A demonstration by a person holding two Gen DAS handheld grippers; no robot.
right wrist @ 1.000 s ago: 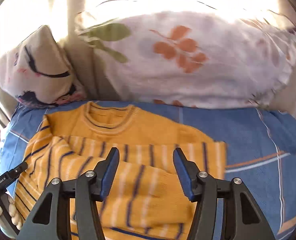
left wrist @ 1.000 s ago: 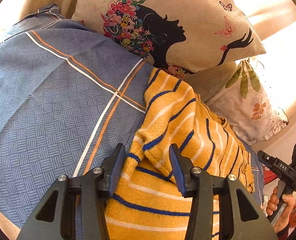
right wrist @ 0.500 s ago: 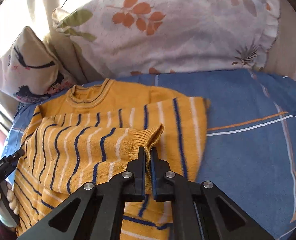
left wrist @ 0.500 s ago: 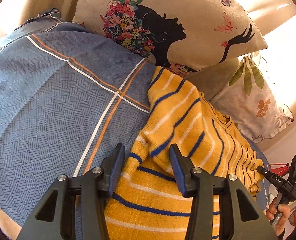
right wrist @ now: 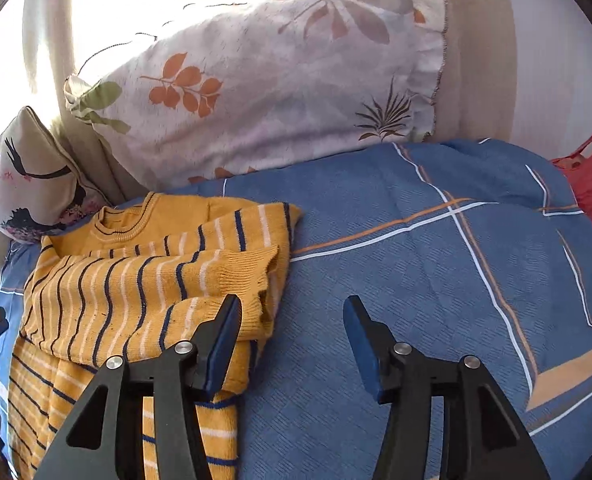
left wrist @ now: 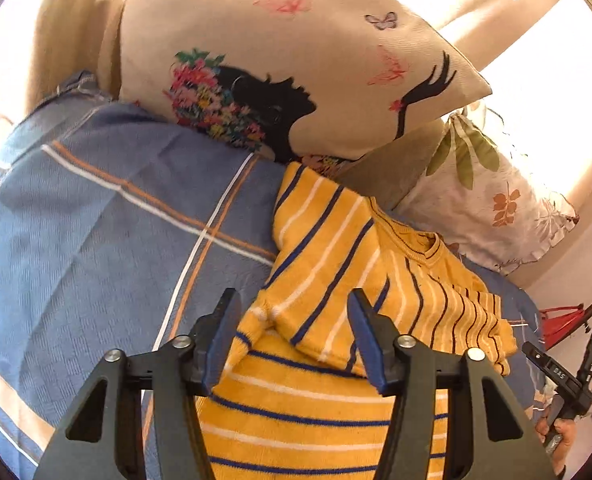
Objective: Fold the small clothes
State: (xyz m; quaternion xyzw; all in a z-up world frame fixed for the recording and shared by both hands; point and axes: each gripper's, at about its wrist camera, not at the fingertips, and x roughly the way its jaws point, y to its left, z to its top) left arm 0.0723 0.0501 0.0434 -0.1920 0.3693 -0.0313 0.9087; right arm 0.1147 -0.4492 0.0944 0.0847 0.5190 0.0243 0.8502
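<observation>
now the small yellow knit sweater with blue and white stripes (right wrist: 144, 280) is lying on the blue checked bedsheet with orange and white lines (right wrist: 435, 280), both sleeves folded across its front, its collar pointing toward the pillows. the left gripper (left wrist: 294, 336) is hovering over one folded sleeve, its jaws having just been widening, the pads not pressing the knit. the right gripper (right wrist: 292, 340) is standing parted too, having just been opening; nothing is lying between its fingers but bare sheet, the ribbed cuff (right wrist: 256, 276) sitting just beside its left finger. a white leaf-print pillow (right wrist: 276, 80) and a beige cushion with a black silhouette (left wrist: 296, 80) are leaning behind.
</observation>
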